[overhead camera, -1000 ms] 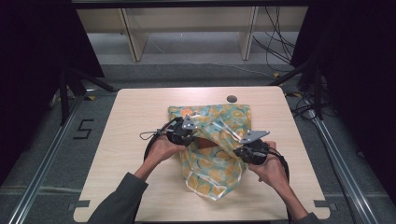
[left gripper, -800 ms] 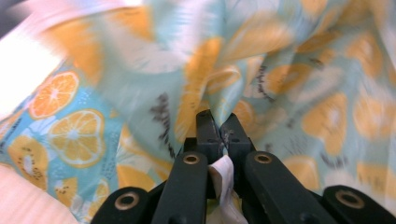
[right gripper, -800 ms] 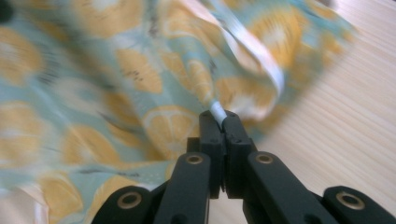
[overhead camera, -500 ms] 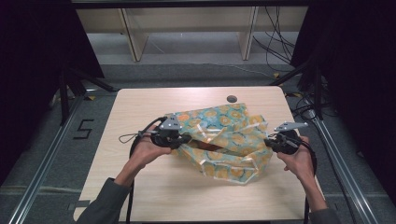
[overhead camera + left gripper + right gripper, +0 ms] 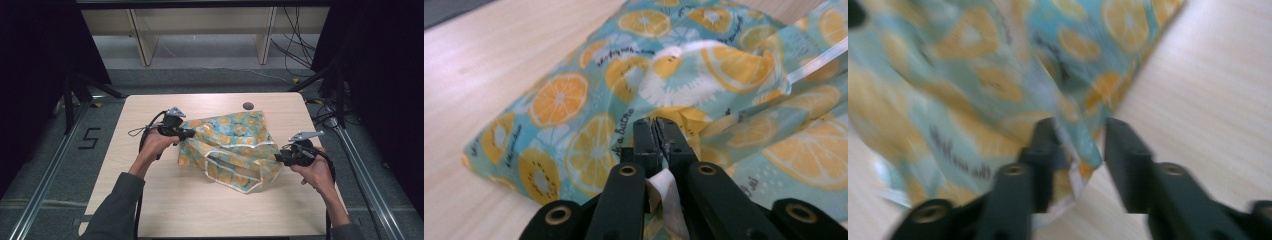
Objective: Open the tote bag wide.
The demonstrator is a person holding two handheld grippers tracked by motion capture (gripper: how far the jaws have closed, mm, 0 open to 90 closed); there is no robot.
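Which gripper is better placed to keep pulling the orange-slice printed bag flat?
Left. The left gripper is clamped on the turquoise orange-slice printed bag; the right gripper has jaws apart, fabric loose between.

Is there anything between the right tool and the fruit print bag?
Nothing visible. The right tool is already at the fruit print bag, its jaws apart with the bag's corner edge between them. Bare table lies beside it.
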